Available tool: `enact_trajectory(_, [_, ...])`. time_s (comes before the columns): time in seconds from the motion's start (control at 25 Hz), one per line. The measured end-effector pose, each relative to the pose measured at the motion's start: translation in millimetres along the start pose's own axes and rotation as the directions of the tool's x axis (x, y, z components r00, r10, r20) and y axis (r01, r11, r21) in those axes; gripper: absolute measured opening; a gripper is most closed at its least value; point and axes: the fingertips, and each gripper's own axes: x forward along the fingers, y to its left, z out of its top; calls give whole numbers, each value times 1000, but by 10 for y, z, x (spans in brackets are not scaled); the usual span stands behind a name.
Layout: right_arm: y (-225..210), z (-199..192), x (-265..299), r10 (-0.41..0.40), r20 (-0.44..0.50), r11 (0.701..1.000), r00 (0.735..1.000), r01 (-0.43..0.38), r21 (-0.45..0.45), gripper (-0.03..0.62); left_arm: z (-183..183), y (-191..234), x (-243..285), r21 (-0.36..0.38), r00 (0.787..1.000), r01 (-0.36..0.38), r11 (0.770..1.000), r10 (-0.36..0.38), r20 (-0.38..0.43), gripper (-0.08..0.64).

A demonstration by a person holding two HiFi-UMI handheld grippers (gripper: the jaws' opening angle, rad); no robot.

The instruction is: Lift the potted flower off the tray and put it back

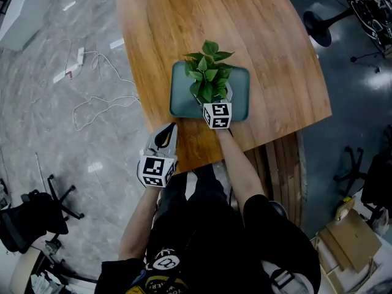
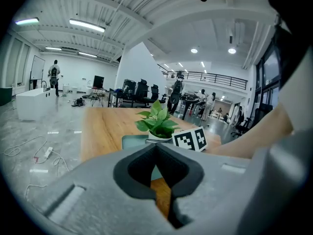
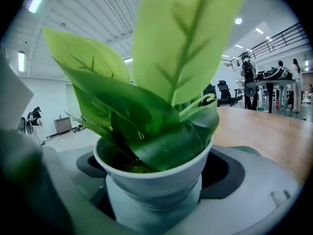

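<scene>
Smooth white pot point(image 3: 156, 185), glossy leaves point(image 3: 181, 58), matt teal tray point(image 1: 241, 81), grained wooden table point(image 1: 184, 29) (faint sheen)

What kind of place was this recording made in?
Probably a large open-plan office or lab hall: a high ceiling with strip lights, a railed mezzanine, office chairs by desks, and a polished grey floor.

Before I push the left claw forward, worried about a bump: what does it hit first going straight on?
Likely the wooden table, as the left claw tilts down; past that, the teal tray. Depth is unclear.
</scene>
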Motion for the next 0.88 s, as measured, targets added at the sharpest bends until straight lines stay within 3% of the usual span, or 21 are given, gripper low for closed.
enact_trajectory(0.2, [34,124,-63,14,46,1000,999,-14,15,548,20,98,-109,-10,1000,-15,1000,15,-2,-2])
enact_trajectory(0.52, [293,1048,-591,54,157,998,986,-50,-31,548,569,68,-250,-23,997,-11,1000,12,76,-3])
enact_trajectory(0.8, [570,1909,-1364,68,178,995,982,-52,-90,549,1225,-414,-526,-53,982,98,994,-88,165,-2])
enact_trajectory(0.88, [625,2093,-1537,64,174,993,983,-46,-105,549,1377,-550,-629,-32,977,123,992,-116,179,-2])
